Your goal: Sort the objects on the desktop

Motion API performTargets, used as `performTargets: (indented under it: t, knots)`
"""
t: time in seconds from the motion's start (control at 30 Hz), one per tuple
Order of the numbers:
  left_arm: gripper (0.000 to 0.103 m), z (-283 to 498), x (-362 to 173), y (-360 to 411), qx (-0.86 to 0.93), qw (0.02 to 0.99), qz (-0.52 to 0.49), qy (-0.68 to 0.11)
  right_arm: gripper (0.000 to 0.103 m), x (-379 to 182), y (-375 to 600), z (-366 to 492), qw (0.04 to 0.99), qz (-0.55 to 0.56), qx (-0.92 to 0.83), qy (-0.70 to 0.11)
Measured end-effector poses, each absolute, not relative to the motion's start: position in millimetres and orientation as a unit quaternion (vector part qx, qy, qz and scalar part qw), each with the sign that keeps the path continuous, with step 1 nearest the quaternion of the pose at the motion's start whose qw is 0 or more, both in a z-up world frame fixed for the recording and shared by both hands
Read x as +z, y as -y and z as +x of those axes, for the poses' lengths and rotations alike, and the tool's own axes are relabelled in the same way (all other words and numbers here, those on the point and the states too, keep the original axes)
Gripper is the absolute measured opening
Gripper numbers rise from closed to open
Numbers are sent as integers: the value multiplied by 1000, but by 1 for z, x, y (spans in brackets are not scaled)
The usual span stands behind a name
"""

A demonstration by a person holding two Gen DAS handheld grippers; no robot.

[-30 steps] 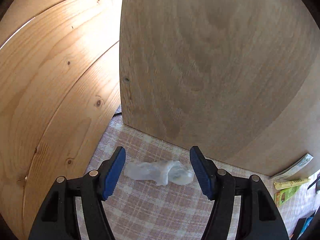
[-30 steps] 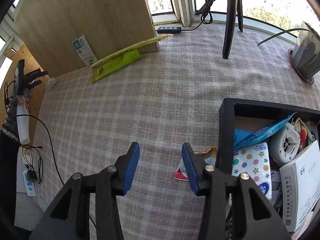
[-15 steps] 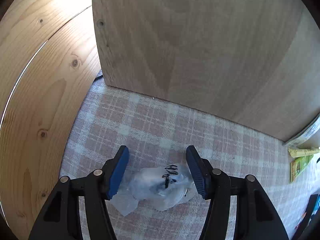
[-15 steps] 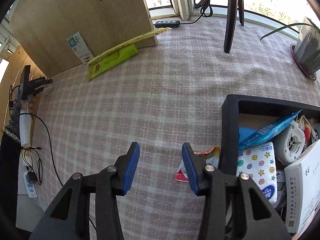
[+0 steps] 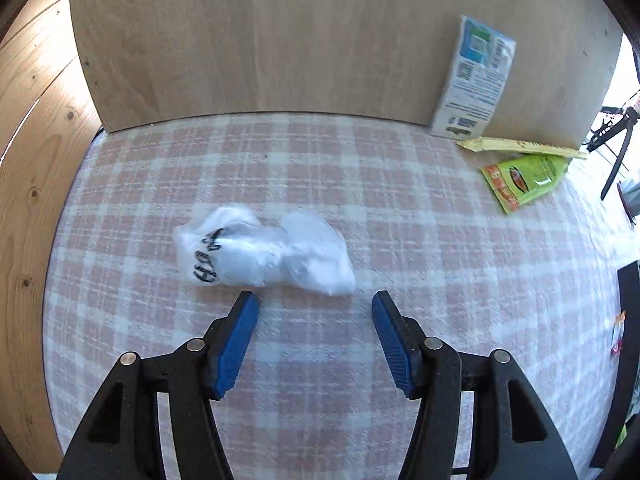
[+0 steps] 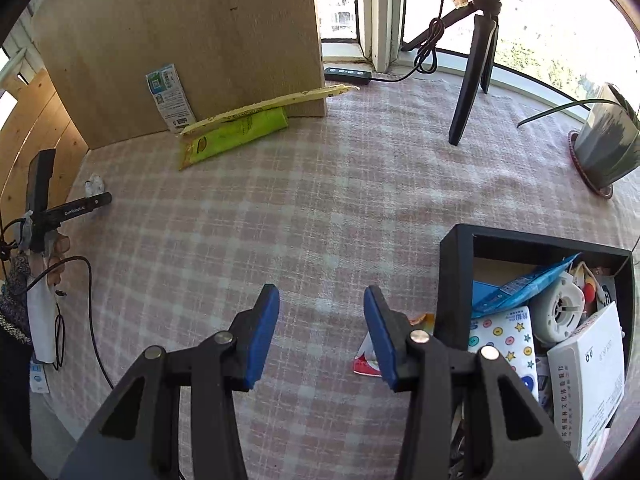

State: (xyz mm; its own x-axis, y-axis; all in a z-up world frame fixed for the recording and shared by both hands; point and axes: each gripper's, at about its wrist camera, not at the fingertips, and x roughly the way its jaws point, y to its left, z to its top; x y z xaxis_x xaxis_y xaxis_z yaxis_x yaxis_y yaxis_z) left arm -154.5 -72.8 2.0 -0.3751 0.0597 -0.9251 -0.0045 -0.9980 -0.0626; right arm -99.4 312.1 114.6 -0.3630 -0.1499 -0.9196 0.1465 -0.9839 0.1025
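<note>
A crumpled clear plastic bag [image 5: 264,254] with black writing lies on the checked cloth just ahead of my left gripper [image 5: 314,304]. That gripper is open, and nothing sits between its blue pads. The right wrist view shows the same bag [image 6: 94,186] small at the far left. My right gripper [image 6: 320,300] hangs open over bare cloth. A red and white wrapper [image 6: 366,360] lies partly hidden behind its right finger, beside a black box [image 6: 456,280] full of packets and cartons. A green packet [image 6: 236,136], a yellow packet [image 6: 272,106] and a blue-white pack [image 6: 170,96] rest against the plywood board.
The upright plywood board [image 5: 280,40] closes the back and wooden panels [image 5: 32,160] close the left. A tripod [image 6: 476,60], a power strip [image 6: 348,74] and a potted plant [image 6: 604,148] stand near the window. Cables hang off the table's left edge.
The bag sat between my left fingers half a second ago; now it lies ahead of the fingertips, and that view has swung right along the board. The right gripper has barely moved.
</note>
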Motion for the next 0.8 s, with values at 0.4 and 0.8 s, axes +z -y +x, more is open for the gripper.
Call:
performTargets:
  t: [0.4,0.8]
  knots:
    - [55,-133,44,42,844,74,-529,51,44,123,-296,-96,105,542,-834,-16]
    - [28,-207,35,181,821,-33,-559,108,45,113,-296,-92,114,553,-825,3]
